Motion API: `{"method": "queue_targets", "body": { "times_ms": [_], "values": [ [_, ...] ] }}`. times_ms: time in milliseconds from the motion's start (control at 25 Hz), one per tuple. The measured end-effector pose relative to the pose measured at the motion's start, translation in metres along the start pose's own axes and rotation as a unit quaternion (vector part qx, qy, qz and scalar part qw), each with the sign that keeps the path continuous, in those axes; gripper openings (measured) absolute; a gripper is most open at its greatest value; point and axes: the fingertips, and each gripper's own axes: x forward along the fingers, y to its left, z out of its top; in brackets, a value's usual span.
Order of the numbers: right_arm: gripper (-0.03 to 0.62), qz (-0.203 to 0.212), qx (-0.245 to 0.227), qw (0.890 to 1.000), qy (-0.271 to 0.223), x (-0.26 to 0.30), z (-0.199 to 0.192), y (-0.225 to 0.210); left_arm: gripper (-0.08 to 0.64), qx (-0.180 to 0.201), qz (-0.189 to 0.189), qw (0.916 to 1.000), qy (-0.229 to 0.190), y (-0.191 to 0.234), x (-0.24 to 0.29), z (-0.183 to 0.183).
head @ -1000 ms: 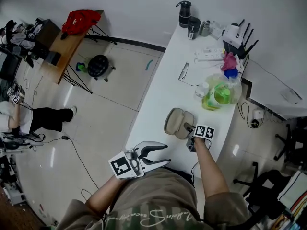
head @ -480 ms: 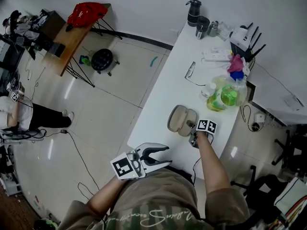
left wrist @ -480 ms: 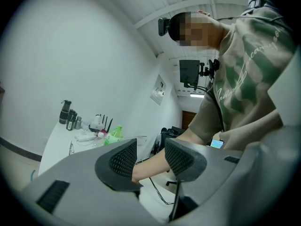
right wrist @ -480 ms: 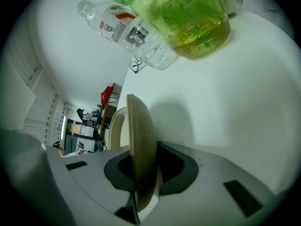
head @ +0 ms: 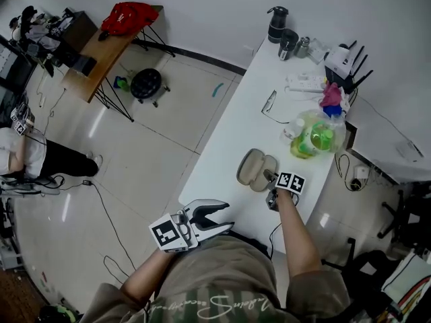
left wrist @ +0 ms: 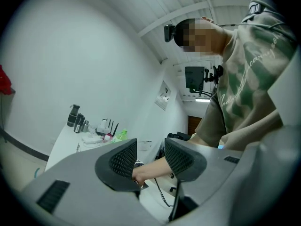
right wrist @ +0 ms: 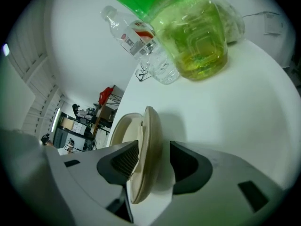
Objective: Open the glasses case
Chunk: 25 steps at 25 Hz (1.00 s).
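The beige glasses case [head: 254,170] lies open on the white table [head: 229,140], its two halves spread apart. My right gripper [head: 271,177] is at the case's near half. In the right gripper view one raised half of the case [right wrist: 151,126] stands on edge between the jaws of the right gripper [right wrist: 153,161]. These jaws have just been opening, and a gap shows beside the right pad. My left gripper [head: 225,216] hangs off the table's near edge, by the person's torso. The left gripper [left wrist: 150,157] is open with nothing between its pads.
Beyond the case stand a green container in clear wrap [head: 315,134] and a plastic water bottle [right wrist: 141,36]. Eyeglasses [head: 269,103] lie mid-table. A power strip [head: 306,83], a router [head: 340,58] and dark cups [head: 277,22] crowd the far end. Floor lies left of the table.
My left gripper has drifted a little to the left, off the table's edge. The right gripper and the open case stay where they were.
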Motion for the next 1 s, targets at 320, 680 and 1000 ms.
{"method": "queue_targets", "body": {
  "times_ms": [320,680,1000],
  "values": [
    [0.187,0.135,0.110,0.981,-0.079,-0.071,0.006,0.025,0.149,0.023,-0.035,0.9991,-0.002,-0.005,0.005,0.010],
    [0.186,0.312,-0.074,0.923,-0.215,-0.192,-0.032,0.147,0.006,0.042,-0.051,0.9977,-0.017,0.008,0.003,0.024],
    [0.184,0.270,-0.265,0.875,-0.302,-0.247,-0.033,0.252,0.006,0.021,-0.086,0.9956,-0.030,0.016,-0.011,0.025]
  ]
}}
